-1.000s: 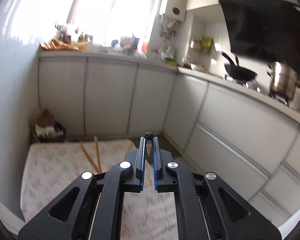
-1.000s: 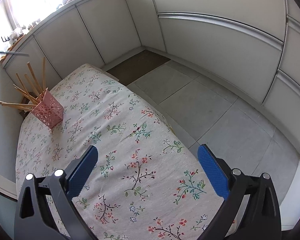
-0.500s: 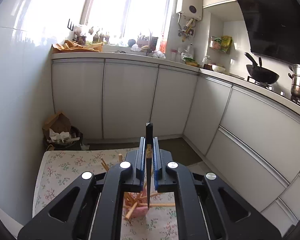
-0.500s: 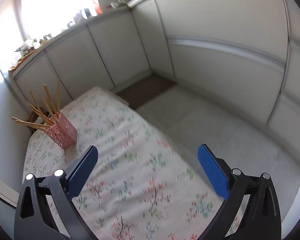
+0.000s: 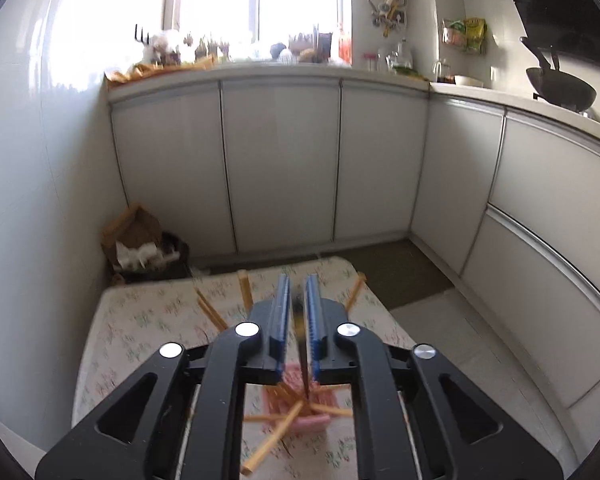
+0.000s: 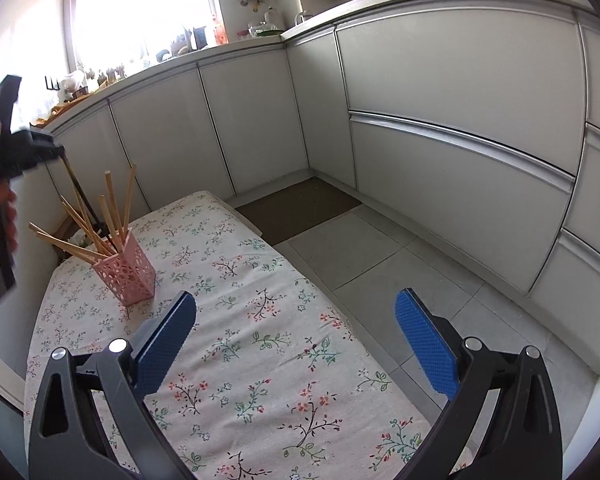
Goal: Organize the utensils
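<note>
Chopsticks [image 6: 100, 224] stand in the pink holder [image 6: 126, 276] on my desk [image 6: 260, 360]. My left gripper [image 5: 298, 312] jaws have just been opening, a dark chopstick [image 5: 300, 344] between them; my right gripper [image 6: 296, 340] jaws gape empty.

Left wrist view: close above the pink perforated plastic holder [image 5: 300, 404], facing the window. Right wrist view: farther back over the floral tablecloth [image 6: 236, 344]. Both share holder and cloth.

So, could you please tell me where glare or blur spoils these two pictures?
Left wrist view: the window is blown out white, and the chopsticks and pink holder under the left claw are smeared. Right wrist view: window glare again, but the tablecloth is sharp.
</note>
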